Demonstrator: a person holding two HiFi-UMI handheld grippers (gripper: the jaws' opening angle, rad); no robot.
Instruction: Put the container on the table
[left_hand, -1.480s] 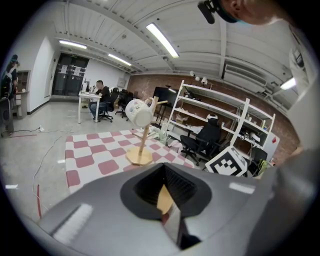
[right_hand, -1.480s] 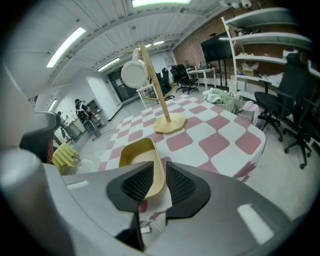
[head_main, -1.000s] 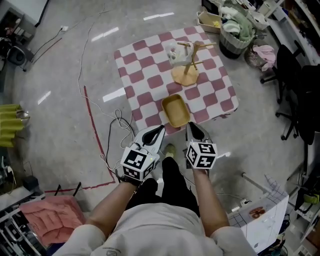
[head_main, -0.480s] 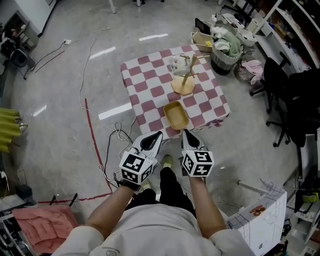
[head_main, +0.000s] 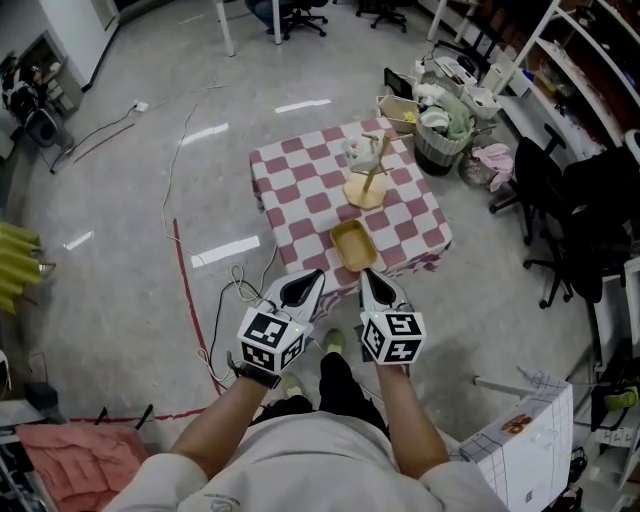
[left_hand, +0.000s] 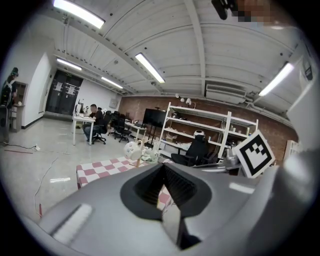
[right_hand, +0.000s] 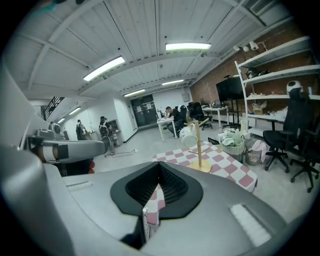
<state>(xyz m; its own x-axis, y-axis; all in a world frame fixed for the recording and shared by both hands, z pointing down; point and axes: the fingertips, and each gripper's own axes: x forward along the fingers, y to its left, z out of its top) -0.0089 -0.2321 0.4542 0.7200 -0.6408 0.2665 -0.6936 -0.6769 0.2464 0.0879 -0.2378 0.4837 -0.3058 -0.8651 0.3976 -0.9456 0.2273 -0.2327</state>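
Yellow container (head_main: 354, 246) sits on the table (head_main: 290, 175), by its near edge; my left tongs (head_main: 312, 280) and right tongs (head_main: 366, 278), pressed together empty, mustn't nudge it.

Pose: left arm (head_main: 222, 420) and right arm (head_main: 408, 425) reach forward, roughly parallel. The left gripper (head_main: 316, 275) and right gripper (head_main: 364, 273) sit side by side, near each other, tips pointing ahead. Both jaw pairs closed together, nothing between.

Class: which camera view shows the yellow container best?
The head view: it looks down on the whole yellow container, open side up, near the front edge of the checkered table. The left and right gripper views each catch a strip of the checkered cloth, but no container can be made out in either.
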